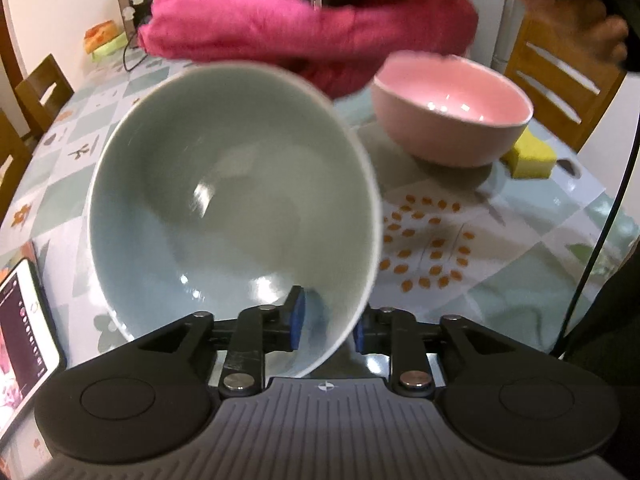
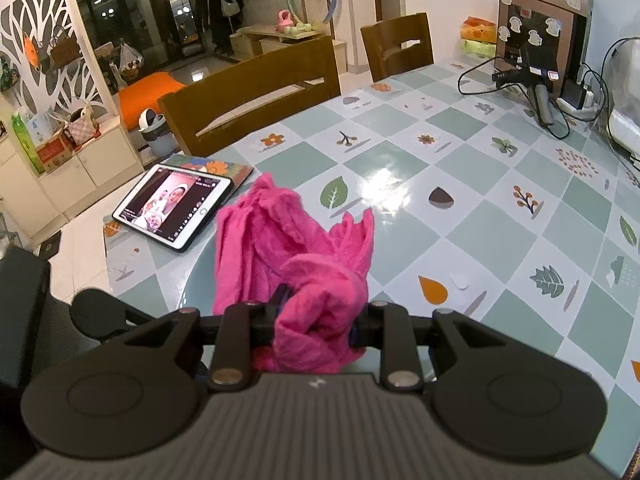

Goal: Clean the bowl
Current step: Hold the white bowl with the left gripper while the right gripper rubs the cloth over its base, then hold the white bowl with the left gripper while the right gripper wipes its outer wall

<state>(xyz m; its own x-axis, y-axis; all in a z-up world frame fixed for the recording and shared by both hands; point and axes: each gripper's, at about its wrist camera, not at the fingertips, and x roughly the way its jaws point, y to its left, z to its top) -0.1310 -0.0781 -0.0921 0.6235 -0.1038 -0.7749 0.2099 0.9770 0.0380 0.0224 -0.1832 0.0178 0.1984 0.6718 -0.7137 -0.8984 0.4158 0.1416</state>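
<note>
My left gripper (image 1: 329, 325) is shut on the near rim of a pale green bowl (image 1: 224, 216), one pad inside and one outside, and holds it tilted above the table with its inside facing me. My right gripper (image 2: 318, 320) is shut on a bunched magenta cloth (image 2: 292, 248). In the left wrist view that cloth (image 1: 304, 28) hangs just above and behind the green bowl's far rim. A pink bowl (image 1: 452, 108) stands upright on the table to the right.
A yellow sponge (image 1: 532, 156) lies beside the pink bowl. A tablet (image 2: 174, 204) lies at the table's edge, also in the left wrist view (image 1: 20, 332). Wooden chairs (image 2: 256, 92) stand around the patterned table (image 2: 500, 216). A box and cables (image 2: 540, 48) sit at the far end.
</note>
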